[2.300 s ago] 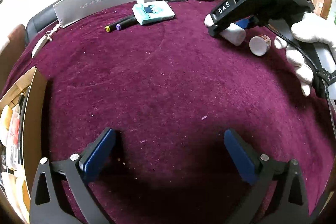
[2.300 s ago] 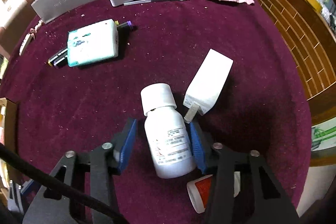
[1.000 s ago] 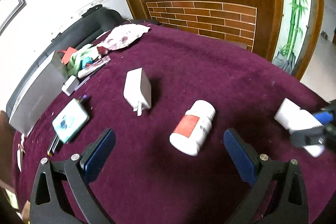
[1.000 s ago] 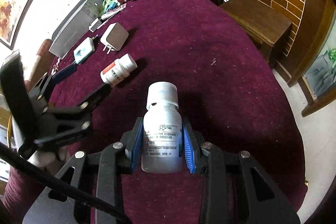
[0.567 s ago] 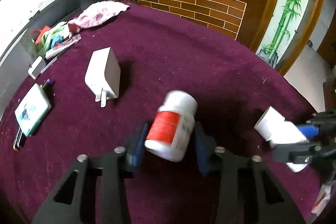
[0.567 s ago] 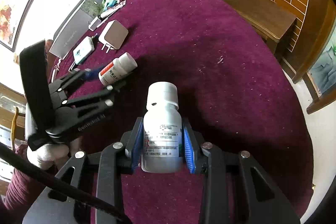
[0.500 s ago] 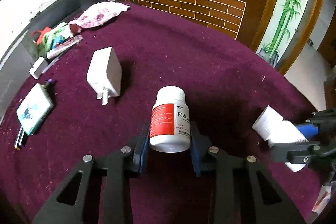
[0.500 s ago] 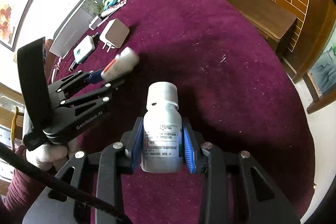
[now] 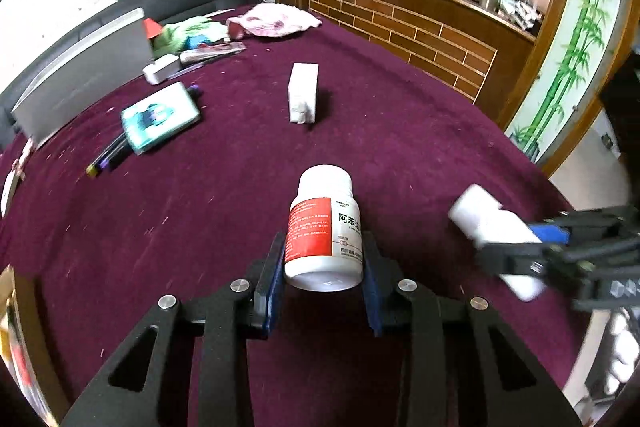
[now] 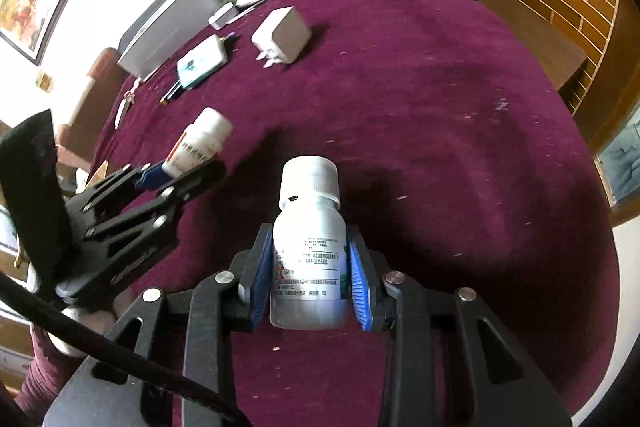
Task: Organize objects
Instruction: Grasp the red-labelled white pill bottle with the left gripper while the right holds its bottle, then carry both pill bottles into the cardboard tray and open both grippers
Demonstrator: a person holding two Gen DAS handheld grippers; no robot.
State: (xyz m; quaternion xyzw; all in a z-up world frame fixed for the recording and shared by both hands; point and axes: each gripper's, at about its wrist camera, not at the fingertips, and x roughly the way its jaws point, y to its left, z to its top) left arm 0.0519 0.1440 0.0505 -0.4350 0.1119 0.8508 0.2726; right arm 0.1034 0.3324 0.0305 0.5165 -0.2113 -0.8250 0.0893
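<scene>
A white pill bottle with a red label [image 9: 324,231] sits cap-forward between the blue pads of my left gripper [image 9: 322,267], which is shut on it above the maroon tablecloth [image 9: 240,195]. My right gripper [image 10: 308,267] is shut on a plain white bottle with a ribbed white cap [image 10: 308,239], also off the cloth. The right wrist view shows the left gripper [image 10: 176,171] at the left with the red-labelled bottle [image 10: 200,143]. In the left wrist view the right gripper [image 9: 560,251] appears blurred at the right, holding the white bottle [image 9: 492,227].
A white plug charger [image 9: 303,98] lies mid-table. Behind it are a teal box [image 9: 160,117], pens [image 9: 108,159], a long grey box [image 9: 80,75], a small white adapter [image 9: 162,69] and pink and green cloths [image 9: 276,21]. The round table's edge [image 10: 600,287] is close on the right, by a brick-fronted counter [image 9: 400,23].
My left gripper, open around the lying red-labelled bottle a second ago, has shut on it and carried it off the cloth, rolling as it went. The right gripper kept its bottle and shifted slightly.
</scene>
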